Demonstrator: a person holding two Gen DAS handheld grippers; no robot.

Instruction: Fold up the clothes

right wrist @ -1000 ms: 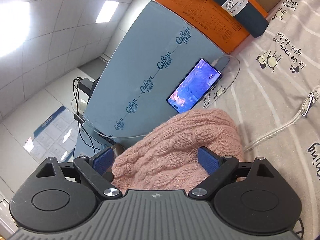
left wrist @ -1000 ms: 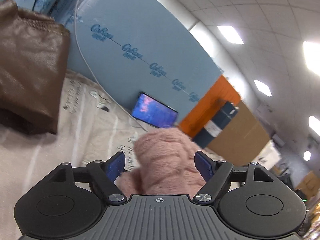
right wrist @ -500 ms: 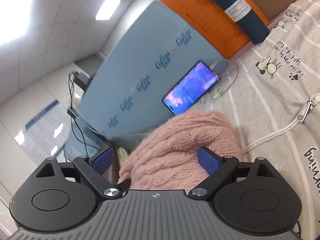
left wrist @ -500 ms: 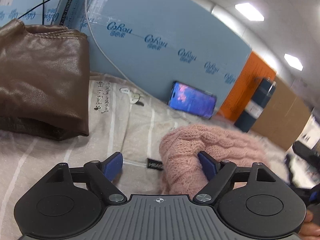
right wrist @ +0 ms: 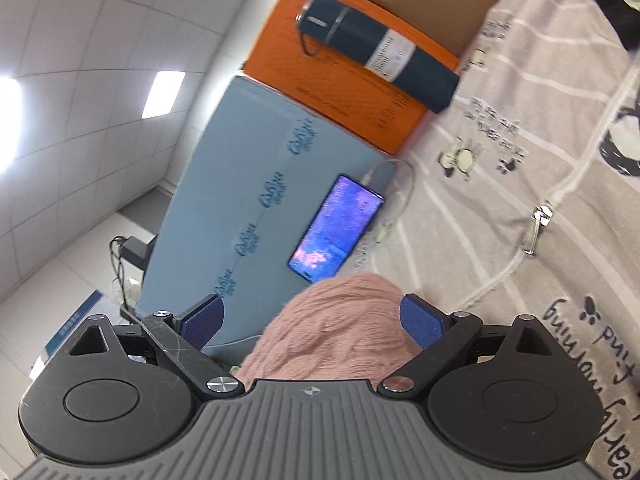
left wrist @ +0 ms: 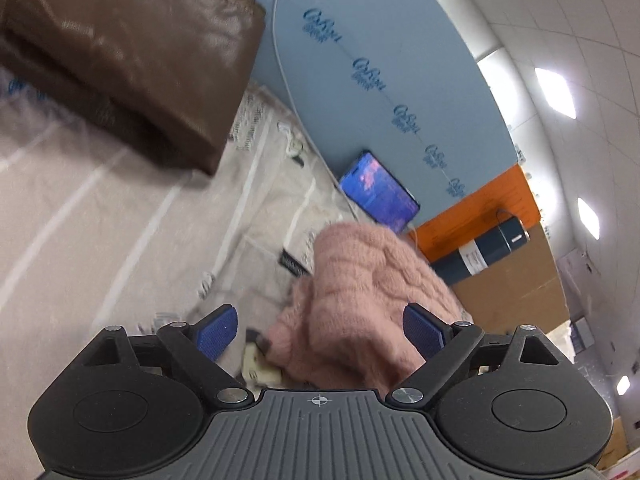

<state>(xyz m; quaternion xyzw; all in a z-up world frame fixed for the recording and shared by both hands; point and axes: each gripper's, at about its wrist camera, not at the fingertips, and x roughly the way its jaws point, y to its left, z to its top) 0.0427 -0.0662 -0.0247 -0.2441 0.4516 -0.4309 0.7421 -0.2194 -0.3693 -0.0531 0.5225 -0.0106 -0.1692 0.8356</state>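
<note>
Pink cable-knit sweater – fuzzy, soft, light, no stiffness whatever; bunched in a loose heap between and just ahead of the left claw, whose jaws are opening with knit between them but pads not pressing on it. Same heap sits between the pads of the right claw, also standing apart, w/ no squeeze visible there either. Likely to sag and stretch if lifted by a single layer – better taken at a firm edge, e.g. hem or shoulder seam, both claws well apart so the panel hangs flat. Fluffy yarn could snag on pad ridges; shouldn't slip. Underneath: grey striped bed cover, thin printed cotton, zipper pull to the right claw's right. Up-left of the left claw, folded brown leather-look garment – glossy, thicker, holding its shape. Beyond the sweater: glass-faced lit phone leaning on a blue foam board, plus a smooth, cylindrical dark bottle.
</note>
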